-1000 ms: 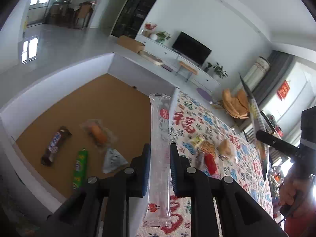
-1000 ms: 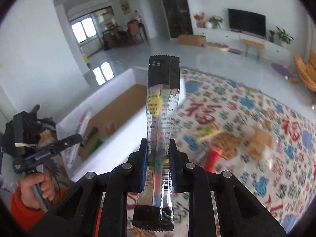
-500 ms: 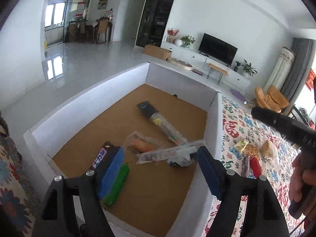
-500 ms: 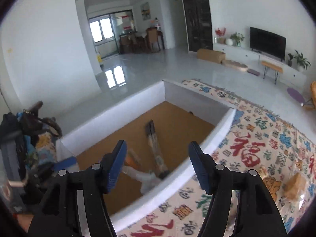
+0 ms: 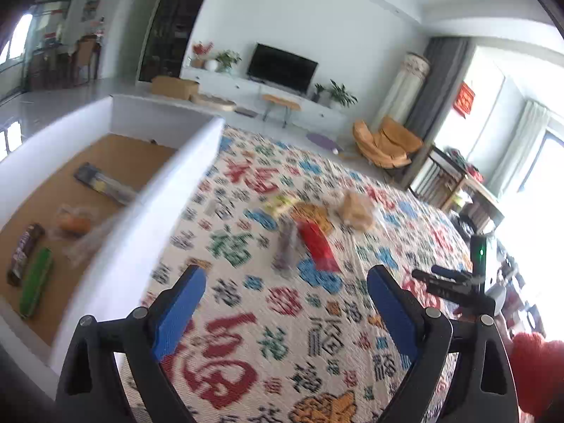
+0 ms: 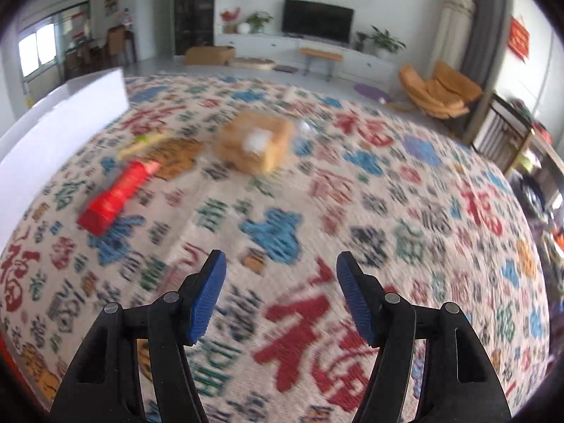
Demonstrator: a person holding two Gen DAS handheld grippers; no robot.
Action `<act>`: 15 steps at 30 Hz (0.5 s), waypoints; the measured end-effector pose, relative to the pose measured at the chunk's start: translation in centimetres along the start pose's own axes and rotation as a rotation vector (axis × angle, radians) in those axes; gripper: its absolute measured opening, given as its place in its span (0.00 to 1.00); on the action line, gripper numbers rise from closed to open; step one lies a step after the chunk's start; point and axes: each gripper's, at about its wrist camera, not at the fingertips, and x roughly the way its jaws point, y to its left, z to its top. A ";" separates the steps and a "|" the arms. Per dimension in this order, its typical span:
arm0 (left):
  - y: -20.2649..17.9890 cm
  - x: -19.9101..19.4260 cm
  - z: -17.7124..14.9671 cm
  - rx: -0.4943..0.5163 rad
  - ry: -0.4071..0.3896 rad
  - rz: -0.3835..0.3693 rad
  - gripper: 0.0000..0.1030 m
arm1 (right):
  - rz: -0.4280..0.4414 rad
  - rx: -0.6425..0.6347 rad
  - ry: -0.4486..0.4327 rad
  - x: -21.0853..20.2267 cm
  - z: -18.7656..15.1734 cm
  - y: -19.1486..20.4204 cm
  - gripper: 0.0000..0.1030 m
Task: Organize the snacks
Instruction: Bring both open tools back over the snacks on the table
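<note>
Left hand-held gripper (image 5: pixel 284 301): black frame, blue pads, jaws wide and just opened further, nothing between them. It hangs over the patterned surface (image 5: pixel 317 359), a cloth printed with red, blue and green characters, just right of the box wall.

Right hand-held gripper (image 6: pixel 281 292): same make, jaws moderately wide, having just been opening, empty. It points down at bare cloth on the near side of the loose snacks.

White-walled box with brown cork-coloured floor (image 5: pixel 155 190): far left in the left wrist view. Judged to be the collecting place, since it holds:
- dark, part-clear long stick pack (image 5: pixel 102 183), lying flat toward the far end;
- clear pouch with an orange item (image 5: pixel 72 222);
- clear crinkled long wrapper (image 5: pixel 90 243), against the right wall, blurred;
- brown chocolate bar (image 5: pixel 24 253), near the left edge;
- green tube-shaped pack (image 5: pixel 35 282), beside the bar.

Snacks outstanding on the surface, grouped near the middle, right of the box:
- red rectangular pack (image 6: pixel 118 194);
- tan bread-like loaf in clear wrap (image 6: pixel 255 141);
- orange-brown flat pack (image 6: pixel 176 157), touching the red one's far end;
- small yellow-green packet (image 6: pixel 141 142), blurred;
- greyish slim pack (image 5: pixel 287 243), just left of the red one.

Assessment: both jaws stand apart and empty, apparently ready for the next pick from this group.
</note>
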 end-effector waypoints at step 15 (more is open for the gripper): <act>-0.2 10.2 -5.6 0.010 0.221 0.250 0.90 | -0.019 0.145 0.047 1.5 -4.9 -4.4 0.79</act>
